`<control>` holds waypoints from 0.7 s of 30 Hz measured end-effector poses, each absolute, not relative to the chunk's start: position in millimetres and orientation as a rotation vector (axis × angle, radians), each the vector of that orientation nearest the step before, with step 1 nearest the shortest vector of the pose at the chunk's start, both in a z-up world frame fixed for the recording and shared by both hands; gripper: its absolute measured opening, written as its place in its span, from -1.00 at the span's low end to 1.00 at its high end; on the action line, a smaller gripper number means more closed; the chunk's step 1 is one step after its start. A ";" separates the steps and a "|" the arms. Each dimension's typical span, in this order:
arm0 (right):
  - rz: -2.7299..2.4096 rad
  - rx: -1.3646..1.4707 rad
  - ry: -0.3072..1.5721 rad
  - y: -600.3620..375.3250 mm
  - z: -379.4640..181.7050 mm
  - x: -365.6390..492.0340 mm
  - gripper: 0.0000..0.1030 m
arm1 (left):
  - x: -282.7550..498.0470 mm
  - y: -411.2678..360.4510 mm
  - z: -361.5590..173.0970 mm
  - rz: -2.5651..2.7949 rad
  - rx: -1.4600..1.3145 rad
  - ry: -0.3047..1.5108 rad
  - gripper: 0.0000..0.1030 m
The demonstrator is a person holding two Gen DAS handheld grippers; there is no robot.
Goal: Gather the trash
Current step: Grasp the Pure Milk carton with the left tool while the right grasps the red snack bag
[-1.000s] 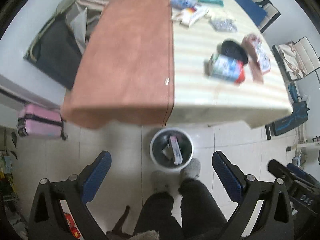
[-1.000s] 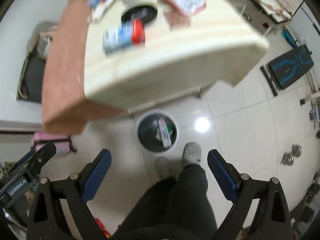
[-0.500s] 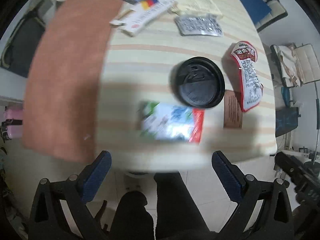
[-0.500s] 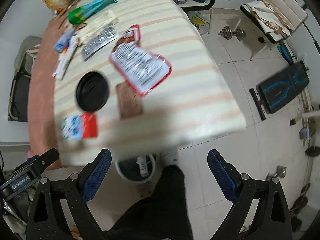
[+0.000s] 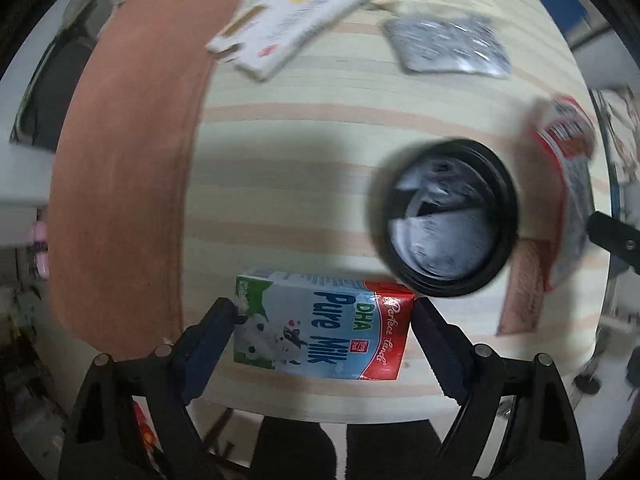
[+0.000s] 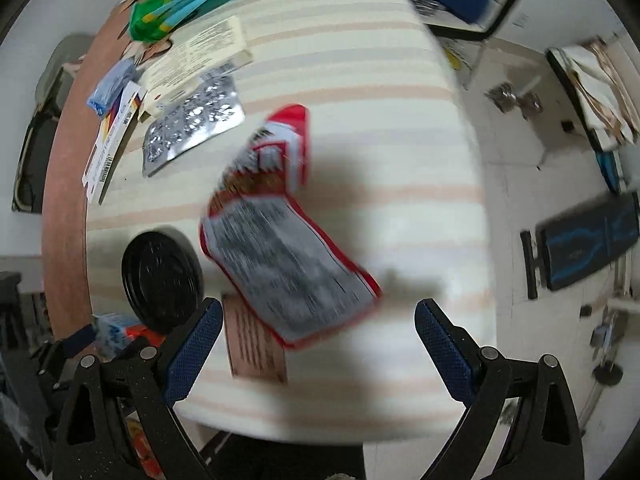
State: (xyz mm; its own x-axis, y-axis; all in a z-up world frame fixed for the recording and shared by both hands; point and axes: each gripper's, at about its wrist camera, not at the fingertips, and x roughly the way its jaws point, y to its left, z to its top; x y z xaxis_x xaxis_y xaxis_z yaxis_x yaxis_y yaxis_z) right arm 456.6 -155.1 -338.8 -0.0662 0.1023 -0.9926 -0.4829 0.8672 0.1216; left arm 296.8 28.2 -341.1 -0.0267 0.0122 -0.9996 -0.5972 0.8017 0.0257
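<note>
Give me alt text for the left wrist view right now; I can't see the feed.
The left gripper points down at a milk carton lying flat near the table's front edge, its jaws closing with the carton between them. A black round lid lies just beyond the carton to the right, and a flattened white box and foil blister pack lie farther back.

Both grippers are black plastic with silver screws and textured blue fingers (image 6: pixel 192 344).

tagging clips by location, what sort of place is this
Probably a room in a home, used partly for exercise. A striped table is strewn with packaging such as a milk carton and snack wrapper, and dumbbells and a workout bench sit on the tiled floor.
</note>
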 end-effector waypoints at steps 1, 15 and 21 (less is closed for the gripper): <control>0.497 -0.317 1.573 -149.9 -342.7 456.9 0.90 | 294.0 35.7 -341.4 0.529 -0.512 1.531 0.73; 0.483 -0.329 1.557 -143.1 -356.4 460.0 0.09 | 301.3 40.0 -357.0 0.545 -0.478 1.544 0.74; 0.479 -0.261 1.557 -152.2 -344.8 457.9 0.02 | 290.4 20.5 -332.8 0.559 -0.427 1.488 0.74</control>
State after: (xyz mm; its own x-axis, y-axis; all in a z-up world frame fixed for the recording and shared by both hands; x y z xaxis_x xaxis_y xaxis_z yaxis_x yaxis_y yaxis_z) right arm 457.9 -152.2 -344.8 -0.0520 0.1289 -0.9903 -0.4505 0.8820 0.1384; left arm 290.4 20.5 -332.8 -0.0028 0.0863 -0.9963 -0.5910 0.8035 0.0712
